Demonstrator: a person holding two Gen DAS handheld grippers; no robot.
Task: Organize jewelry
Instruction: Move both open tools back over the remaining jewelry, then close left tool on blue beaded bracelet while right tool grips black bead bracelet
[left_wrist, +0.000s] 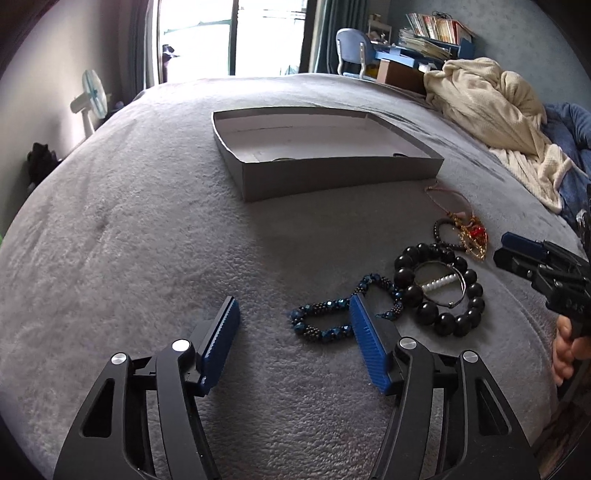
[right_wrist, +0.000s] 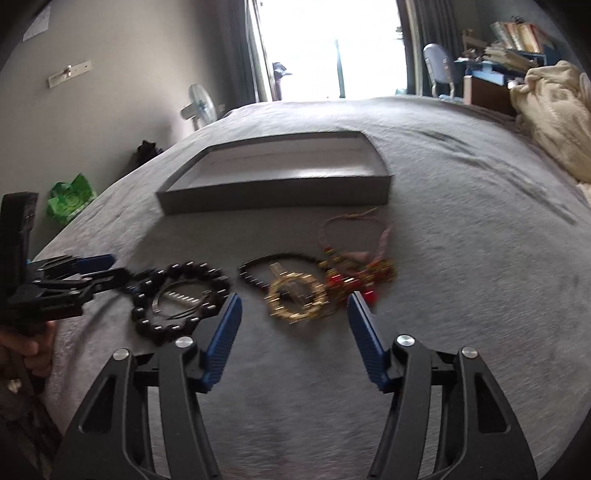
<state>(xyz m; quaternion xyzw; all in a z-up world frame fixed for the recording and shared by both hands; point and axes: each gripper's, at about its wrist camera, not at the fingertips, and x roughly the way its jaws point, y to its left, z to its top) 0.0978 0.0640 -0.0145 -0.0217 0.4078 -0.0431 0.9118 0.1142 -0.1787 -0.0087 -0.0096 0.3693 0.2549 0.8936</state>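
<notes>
A grey plush blanket (left_wrist: 129, 240) covered the bed, with a bright window (left_wrist: 236, 33) beyond it and a cream throw (left_wrist: 487, 107) bunched at the far right. A shallow grey box (left_wrist: 332, 173) lay open on the blanket, its long side running left to right across both views, well beyond the jewelry.

The jewelry lay in a loose row just in front of the box. In the left wrist view a blue beaded bracelet (left_wrist: 321, 317) stretched left to right, flat on the blanket; beside it to the right sat a ring of large black beads (left_wrist: 439, 288) with a white pearl strand (left_wrist: 439, 284) inside it, then a thin black bracelet (left_wrist: 443, 232) and a red-and-gold piece (left_wrist: 474, 236).

The left gripper (left_wrist: 293, 314) stood with its fingers apart, nothing clamped; the blue bracelet lay between the fingertips and partly behind the right-hand finger (left_wrist: 369, 343), whether touching it I could not tell.

The right gripper (right_wrist: 293, 310) also had its fingers apart and empty. A gold bracelet (right_wrist: 295, 301), blurred, lay just beyond the gap between them, the black bead ring to its left.
</notes>
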